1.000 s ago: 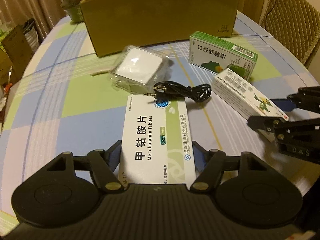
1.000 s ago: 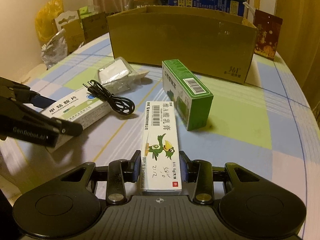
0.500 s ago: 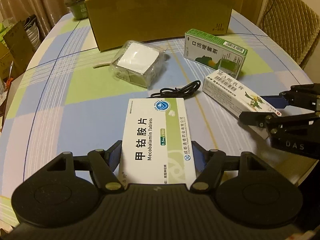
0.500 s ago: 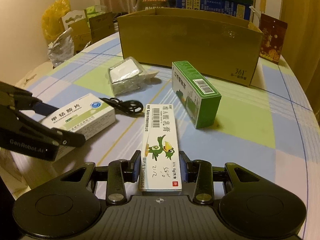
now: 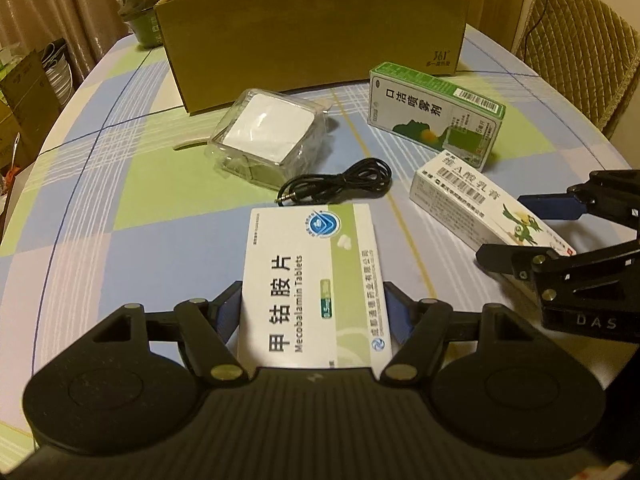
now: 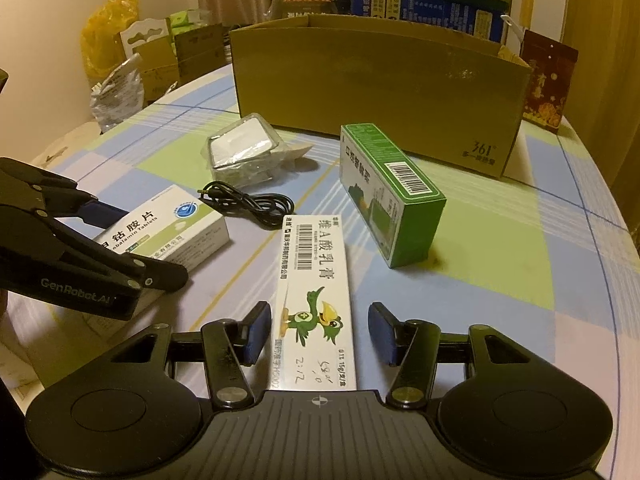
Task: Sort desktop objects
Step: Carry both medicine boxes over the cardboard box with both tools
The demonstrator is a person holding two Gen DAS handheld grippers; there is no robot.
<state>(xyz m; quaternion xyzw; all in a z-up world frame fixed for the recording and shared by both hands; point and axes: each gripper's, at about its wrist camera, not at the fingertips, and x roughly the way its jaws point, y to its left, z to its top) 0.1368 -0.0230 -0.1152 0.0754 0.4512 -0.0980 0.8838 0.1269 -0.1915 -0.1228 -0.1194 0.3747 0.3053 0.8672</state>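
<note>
My left gripper (image 5: 314, 312) is shut on a white and green Mecobalamin tablet box (image 5: 312, 284); the box also shows in the right wrist view (image 6: 168, 232). My right gripper (image 6: 318, 332) is open, its pads standing off both sides of a long white ointment box with a green duck (image 6: 316, 300), which lies on the table and also shows in the left wrist view (image 5: 480, 208). A green spray box (image 6: 388, 192), a black audio cable (image 6: 252, 204) and a clear plastic case (image 6: 244, 152) lie ahead, before an open cardboard box (image 6: 380, 88).
The round table has a checked blue and green cloth (image 6: 500, 272). A wicker chair (image 5: 576, 40) stands at the far right. Boxes, bags and packets (image 6: 132, 64) crowd the far left beyond the table edge.
My right gripper has opened and let go of the ointment box, which now rests on the table. Both grippers have drawn back a little from the cardboard box. The left stays shut on its box.
</note>
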